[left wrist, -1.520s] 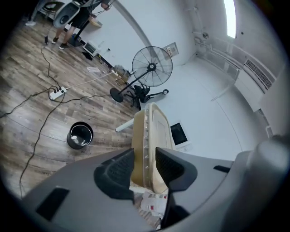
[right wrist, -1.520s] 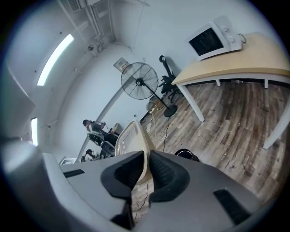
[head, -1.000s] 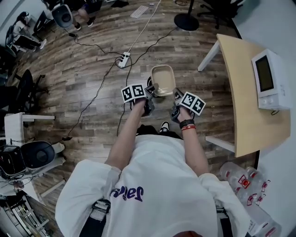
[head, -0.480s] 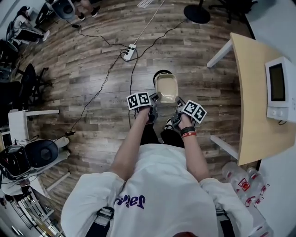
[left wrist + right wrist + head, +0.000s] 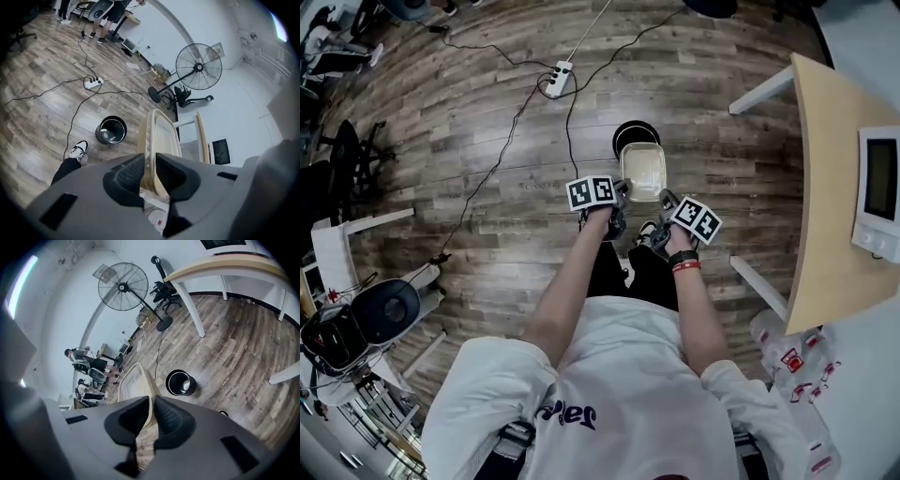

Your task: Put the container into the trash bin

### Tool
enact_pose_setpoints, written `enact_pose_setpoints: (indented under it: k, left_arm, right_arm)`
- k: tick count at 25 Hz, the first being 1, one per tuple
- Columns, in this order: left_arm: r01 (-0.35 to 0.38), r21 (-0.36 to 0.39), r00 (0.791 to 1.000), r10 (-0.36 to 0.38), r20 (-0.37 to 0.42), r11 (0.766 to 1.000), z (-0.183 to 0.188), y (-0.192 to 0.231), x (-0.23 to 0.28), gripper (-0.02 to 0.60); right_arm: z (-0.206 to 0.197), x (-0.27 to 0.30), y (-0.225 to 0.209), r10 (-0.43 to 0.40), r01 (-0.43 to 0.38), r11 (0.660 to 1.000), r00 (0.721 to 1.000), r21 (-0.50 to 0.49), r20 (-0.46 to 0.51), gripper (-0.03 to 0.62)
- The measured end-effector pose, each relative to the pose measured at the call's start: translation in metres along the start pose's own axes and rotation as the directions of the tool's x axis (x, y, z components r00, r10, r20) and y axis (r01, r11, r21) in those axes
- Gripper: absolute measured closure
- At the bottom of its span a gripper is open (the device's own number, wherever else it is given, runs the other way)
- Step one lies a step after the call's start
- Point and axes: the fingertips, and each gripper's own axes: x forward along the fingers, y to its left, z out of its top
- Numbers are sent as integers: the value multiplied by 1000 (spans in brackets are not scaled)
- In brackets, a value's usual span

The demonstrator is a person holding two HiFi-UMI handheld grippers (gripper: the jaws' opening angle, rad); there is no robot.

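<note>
Left gripper [image 5: 622, 193]: jaws closing, the long rim of the pale beige rectangular plastic container [image 5: 642, 172] between them, pads against the rim in the left gripper view [image 5: 150, 161].

Right gripper [image 5: 664, 200]: clamped on the opposite rim of the same container; its own view [image 5: 151, 408] shows the thin wall pinched between the pads.

Container: held off the wood-plank floor [image 5: 487, 141] between the two grippers, open side up. In the head view it overlaps the near edge of the small round black trash bin [image 5: 630, 132]. In both gripper views the trash bin [image 5: 111, 130] [image 5: 180, 382] stands on the floor beyond the container, not touching it.

Surroundings: light wooden bench [image 5: 834, 187] at right carrying a white appliance with a dark screen [image 5: 881, 192]; white power strip [image 5: 558, 78] with cables on the floor; black pedestal fan [image 5: 199, 70] by the wall.

Writing: purple lettering on the person's white shirt [image 5: 567, 414] is only partly in view and not readable. Red-and-white labels on the clear bottles [image 5: 792, 366] are too small to read. Each gripper's cube shows black-and-white square markers.
</note>
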Motion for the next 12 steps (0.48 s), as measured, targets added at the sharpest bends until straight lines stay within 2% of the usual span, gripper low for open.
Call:
enact_pose_setpoints:
  k: [5,12]
  left_arm:
    - [-37,12,999,37,-30,999,14,23,23,489]
    - [-45,-4,998,45,-37,999,38,60,65,491]
  right_arm:
    - [3,35,-8,-19,19,1000,999,7,-40,543]
    - [13,92,-21,-25,25,1000,996,0,-89,543]
